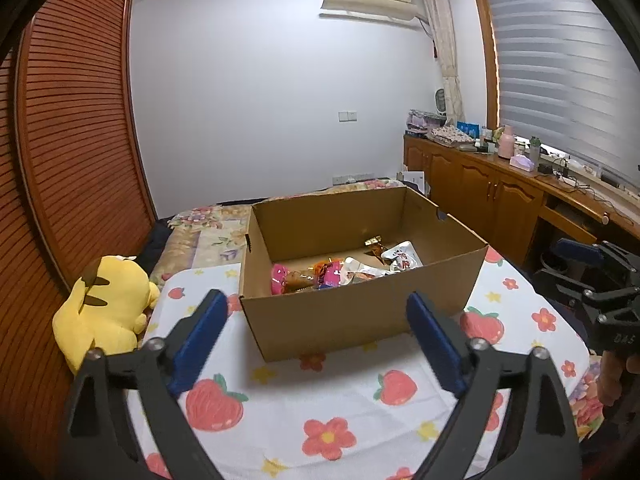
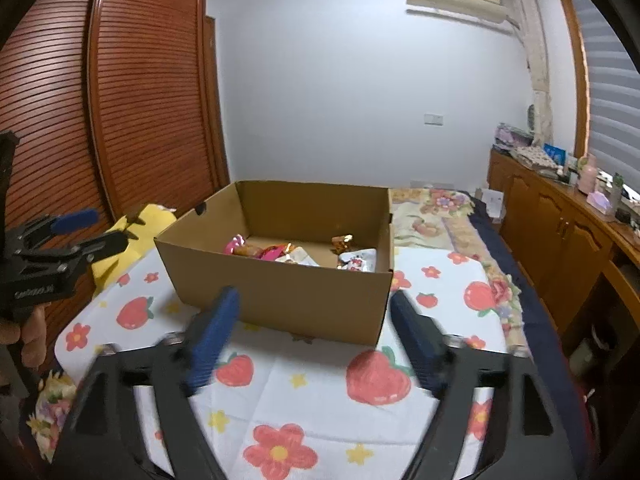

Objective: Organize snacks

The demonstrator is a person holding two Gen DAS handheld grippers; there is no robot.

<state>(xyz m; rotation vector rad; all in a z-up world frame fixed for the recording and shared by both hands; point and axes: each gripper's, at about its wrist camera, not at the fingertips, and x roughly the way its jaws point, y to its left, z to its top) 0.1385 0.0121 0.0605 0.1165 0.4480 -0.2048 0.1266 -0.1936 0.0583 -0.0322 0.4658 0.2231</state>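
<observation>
Standing at the near edge of the bed, both tools hang over the strawberry-print cloth [image 1: 320, 408] with nothing in them: the left gripper [image 1: 316, 328] has its blue pads spread wide, and the right gripper [image 2: 316, 332] is just as wide apart, its pads a little blurred. No loose packet shows on the cloth around them.

Just beyond the fingertips sits the cardboard box [image 1: 352, 316], open at the top, its near wall facing both tools. On its floor lie the snacks [image 1: 344, 274]: pink and orange wrappers toward the left, silvery pouches and a small gold piece toward the right, all jumbled together.

My guess is the gathering is nearly done, and any further sorting means reaching over that near wall. It would go best with one tool dropping in steeply from above, taking a single wrapper by its edge.

A yellow plush toy [image 1: 104, 304] rests off the cloth's left side, clear of the work.
</observation>
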